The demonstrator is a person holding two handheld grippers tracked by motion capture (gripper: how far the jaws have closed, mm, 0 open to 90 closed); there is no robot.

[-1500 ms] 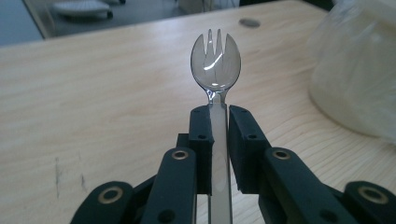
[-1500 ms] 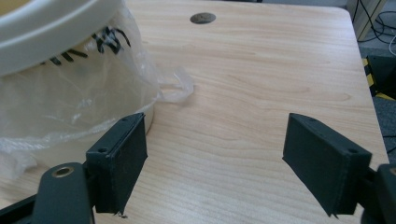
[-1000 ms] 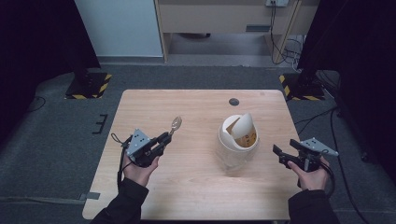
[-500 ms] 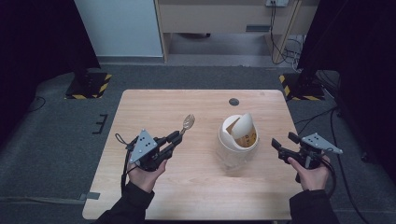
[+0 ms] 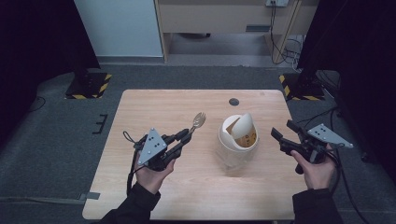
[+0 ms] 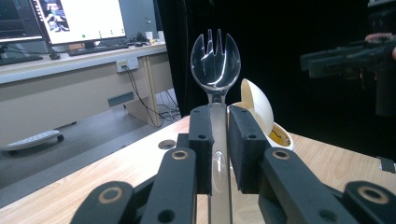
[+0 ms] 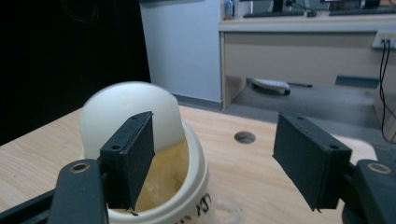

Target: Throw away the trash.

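On the left we see the left gripper (image 5: 183, 140) clamped on the handle of a clear plastic spork (image 5: 199, 120), whose pronged head sticks out past the jaw tips and points toward the cream swing-lid bin (image 5: 238, 139). The bin stands near the middle of the wooden table (image 5: 154, 107), lid tipped open, and something yellow shows inside. Over on the right, the right gripper (image 5: 286, 133) hangs just beside the bin, jaws spread wide with nothing between them.
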